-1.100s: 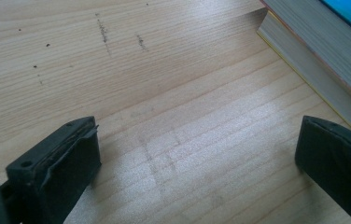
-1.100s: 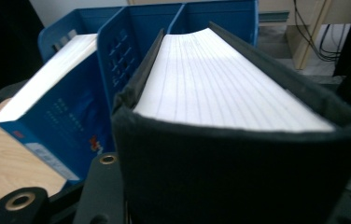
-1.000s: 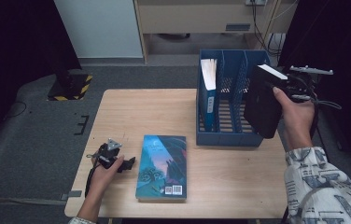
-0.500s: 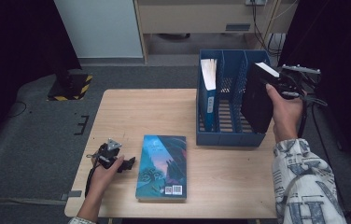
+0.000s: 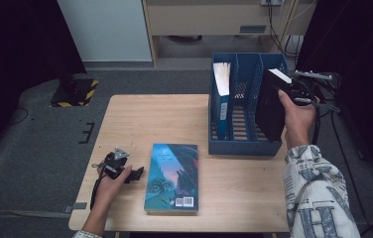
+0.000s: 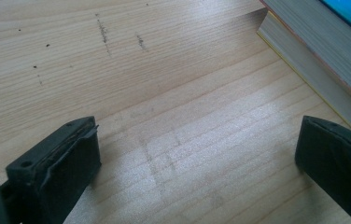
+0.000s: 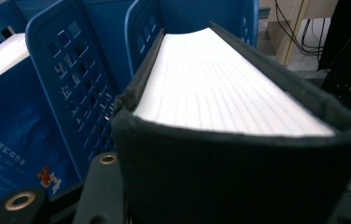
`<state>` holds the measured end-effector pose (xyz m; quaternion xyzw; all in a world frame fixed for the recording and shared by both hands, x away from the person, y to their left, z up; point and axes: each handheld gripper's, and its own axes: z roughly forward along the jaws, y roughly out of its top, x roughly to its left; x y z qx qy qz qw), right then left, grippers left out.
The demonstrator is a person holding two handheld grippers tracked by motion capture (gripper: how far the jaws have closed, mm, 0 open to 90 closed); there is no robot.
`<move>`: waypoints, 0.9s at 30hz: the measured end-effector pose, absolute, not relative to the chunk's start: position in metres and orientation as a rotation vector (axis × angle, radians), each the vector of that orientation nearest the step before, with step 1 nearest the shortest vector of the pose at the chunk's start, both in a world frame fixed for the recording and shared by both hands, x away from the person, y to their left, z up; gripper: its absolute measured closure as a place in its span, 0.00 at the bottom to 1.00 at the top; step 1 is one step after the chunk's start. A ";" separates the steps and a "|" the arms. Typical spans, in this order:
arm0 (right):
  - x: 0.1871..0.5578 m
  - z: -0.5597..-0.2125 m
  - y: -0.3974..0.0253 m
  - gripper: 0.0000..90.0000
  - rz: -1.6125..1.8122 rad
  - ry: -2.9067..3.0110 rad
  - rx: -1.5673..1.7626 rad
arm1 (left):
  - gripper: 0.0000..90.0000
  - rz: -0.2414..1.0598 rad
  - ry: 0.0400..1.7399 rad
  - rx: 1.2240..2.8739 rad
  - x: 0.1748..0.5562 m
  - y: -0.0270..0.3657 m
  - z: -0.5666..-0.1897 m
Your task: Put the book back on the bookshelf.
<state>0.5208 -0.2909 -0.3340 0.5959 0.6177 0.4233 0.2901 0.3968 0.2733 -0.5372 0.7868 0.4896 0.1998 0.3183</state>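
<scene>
The black book has moved left, lower into the blue rack's rightmost slot.

The right gripper (image 5: 287, 93) clamps the cloth-covered black book (image 5: 270, 106), white page block up, against the perforated plastic rack (image 5: 244, 147). The left gripper (image 5: 134, 173) rests wide apart on pale wood table (image 5: 140, 119), a glossy paperback (image 5: 172, 176) just beside it.
</scene>
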 end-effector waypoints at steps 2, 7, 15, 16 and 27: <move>0.522 -0.336 -0.290 0.59 1.132 1.645 1.595 | 0.00 0.526 1.287 2.069 0.397 0.273 -0.537; 0.527 -0.340 -0.289 0.59 1.125 1.651 1.595 | 0.00 0.526 1.288 2.070 0.397 0.273 -0.537; 0.533 -0.349 -0.288 0.59 1.112 1.634 1.596 | 0.00 0.527 1.289 2.069 0.397 0.273 -0.537; 0.534 -0.350 -0.287 0.59 1.110 1.641 1.597 | 0.00 0.527 1.289 2.069 0.397 0.273 -0.537; 0.541 -0.364 -0.283 0.59 1.090 1.644 1.614 | 0.00 0.527 1.289 2.069 0.397 0.273 -0.537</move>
